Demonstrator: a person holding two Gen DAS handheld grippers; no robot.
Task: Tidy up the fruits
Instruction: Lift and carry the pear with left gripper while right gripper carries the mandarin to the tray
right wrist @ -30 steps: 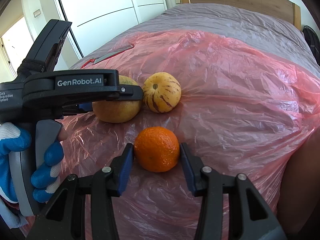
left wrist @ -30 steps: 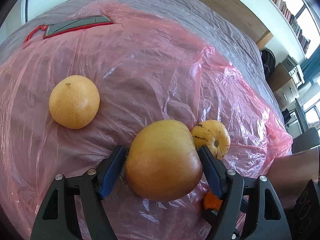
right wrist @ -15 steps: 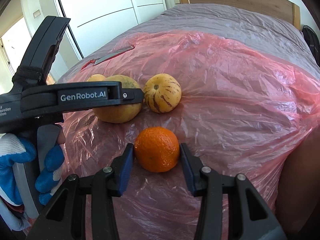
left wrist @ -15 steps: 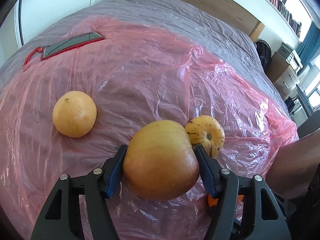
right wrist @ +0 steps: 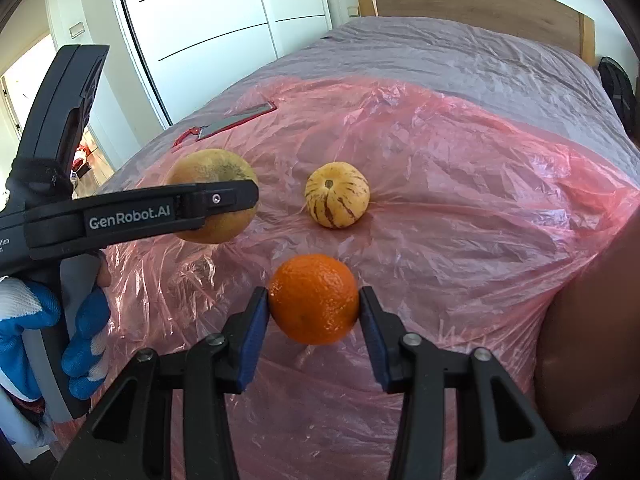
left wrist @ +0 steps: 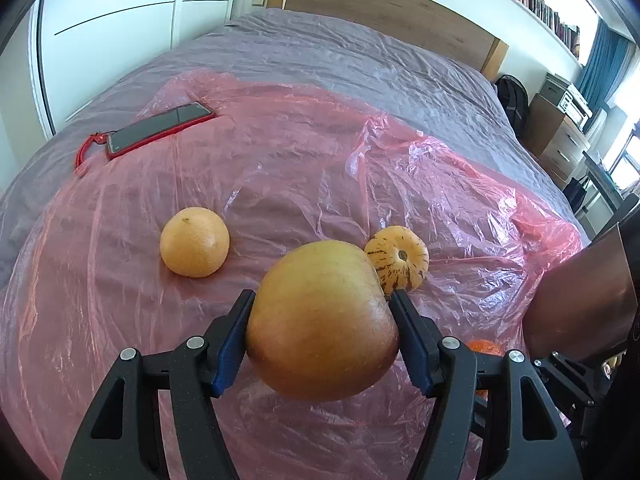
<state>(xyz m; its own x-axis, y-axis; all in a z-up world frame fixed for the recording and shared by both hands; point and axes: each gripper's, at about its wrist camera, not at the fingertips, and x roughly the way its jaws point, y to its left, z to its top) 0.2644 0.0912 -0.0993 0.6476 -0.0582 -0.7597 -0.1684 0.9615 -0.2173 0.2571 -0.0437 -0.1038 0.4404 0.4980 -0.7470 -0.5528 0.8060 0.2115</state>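
Note:
My left gripper [left wrist: 322, 312] is shut on a large yellow-red apple [left wrist: 320, 320] and holds it above the pink plastic sheet [left wrist: 280, 152]; the apple also shows in the right wrist view [right wrist: 210, 196]. My right gripper [right wrist: 314, 300] is shut on an orange [right wrist: 314, 298] and holds it just above the sheet. A yellow striped melon [right wrist: 337, 195] lies on the sheet beyond the orange; it also shows in the left wrist view [left wrist: 400, 258]. A round yellow pear [left wrist: 195, 247] lies on the sheet to the left.
A phone in a red case [left wrist: 158, 130] lies at the far left of the sheet. The bed's wooden headboard [left wrist: 384, 8] is behind. A brown surface [left wrist: 580, 304] stands at the right. The left gripper body [right wrist: 132, 216] crosses the right wrist view.
The left gripper has lifted the apple up off the sheet and pulled back. The right gripper has raised the orange slightly. The melon and pear have not moved.

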